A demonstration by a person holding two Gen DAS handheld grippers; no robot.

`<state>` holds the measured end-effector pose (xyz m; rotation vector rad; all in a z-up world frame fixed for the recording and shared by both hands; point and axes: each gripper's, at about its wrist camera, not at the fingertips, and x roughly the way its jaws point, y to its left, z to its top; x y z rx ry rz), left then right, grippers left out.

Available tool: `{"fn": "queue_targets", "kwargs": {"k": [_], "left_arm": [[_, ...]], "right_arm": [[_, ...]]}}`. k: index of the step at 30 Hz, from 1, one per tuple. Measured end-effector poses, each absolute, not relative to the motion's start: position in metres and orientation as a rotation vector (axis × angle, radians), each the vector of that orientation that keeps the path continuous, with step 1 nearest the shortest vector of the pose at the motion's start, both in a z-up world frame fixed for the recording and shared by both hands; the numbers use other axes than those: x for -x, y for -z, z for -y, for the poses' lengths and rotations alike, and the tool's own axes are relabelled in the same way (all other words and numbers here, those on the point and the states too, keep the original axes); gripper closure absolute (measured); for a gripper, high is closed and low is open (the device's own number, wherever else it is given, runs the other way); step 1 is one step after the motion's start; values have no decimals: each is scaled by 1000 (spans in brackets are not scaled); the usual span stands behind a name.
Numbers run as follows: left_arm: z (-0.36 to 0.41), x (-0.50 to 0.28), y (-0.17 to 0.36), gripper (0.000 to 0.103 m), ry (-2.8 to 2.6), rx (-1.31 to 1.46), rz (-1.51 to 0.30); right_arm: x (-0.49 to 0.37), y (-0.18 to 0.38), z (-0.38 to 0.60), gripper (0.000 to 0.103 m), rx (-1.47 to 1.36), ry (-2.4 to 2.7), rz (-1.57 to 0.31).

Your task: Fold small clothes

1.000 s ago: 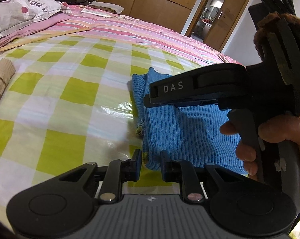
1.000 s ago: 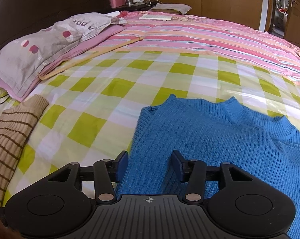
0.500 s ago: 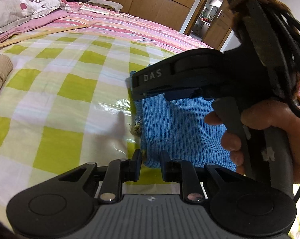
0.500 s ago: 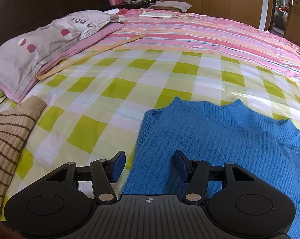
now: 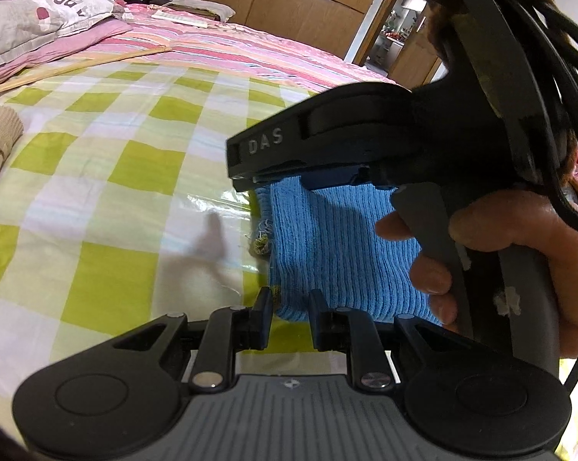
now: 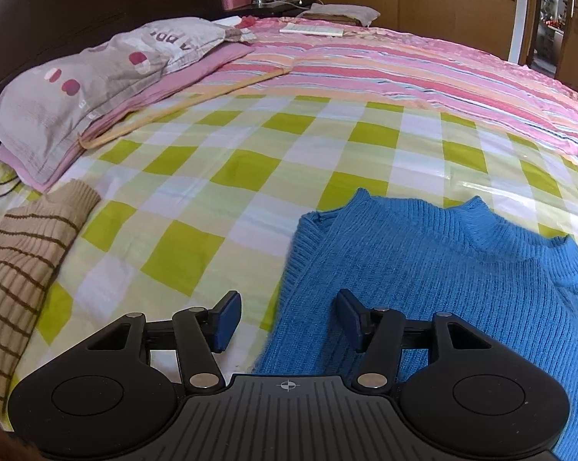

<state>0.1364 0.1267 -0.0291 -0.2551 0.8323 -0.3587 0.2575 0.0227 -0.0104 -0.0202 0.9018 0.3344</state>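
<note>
A blue ribbed sweater [image 6: 442,269] lies flat on the green-checked sheet [image 6: 212,192], neck toward the far side. My right gripper [image 6: 287,319] hangs just above its left edge with the jaws still widening. One pad is over the knit, the other over the sheet, and neither presses on it. In the left wrist view the sweater [image 5: 327,253] runs away from me. My left gripper [image 5: 290,307] is shut on its near corner. A hand [image 5: 519,238] holds the right tool's black housing [image 5: 365,134] over the sweater's far part, which it hides.
A beige brown-striped knit [image 6: 20,269] lies at the left edge of the bed. A spotted grey pillow [image 6: 96,88] and a thin wooden stick [image 6: 181,107] lie beyond it. A pink striped quilt [image 6: 404,65] covers the far half. Wardrobes and a doorway stand behind.
The right gripper's jaws have spread wider above the sweater's edge. In the left wrist view the right tool has come closer and higher. The left gripper has kept its grip and place.
</note>
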Motion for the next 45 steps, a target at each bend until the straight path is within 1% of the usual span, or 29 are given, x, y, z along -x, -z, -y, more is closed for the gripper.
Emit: {"fn": "queue_targets", "kwargs": {"k": [13, 18, 31, 33, 35, 39, 45], "left_arm": [[-127, -134, 28, 77, 366, 254, -824], [-128, -133, 27, 77, 368, 254, -823], [-125, -135, 30, 76, 372, 246, -823], [-124, -135, 30, 75, 371, 243, -824], [-123, -135, 30, 71, 372, 242, -823], [-120, -137, 32, 70, 372, 236, -827], [-118, -139, 38, 63, 378, 238, -840]], "right_arm": [[-252, -1, -16, 48, -79, -383, -890], [-250, -6, -15, 48, -38, -358, -876], [-256, 3, -17, 48, 21, -309, -907], [-258, 4, -18, 48, 30, -304, -913], [-261, 5, -18, 48, 43, -296, -920], [-268, 9, -21, 48, 70, -290, -943], [-276, 11, -30, 43, 111, -309, -955]]}}
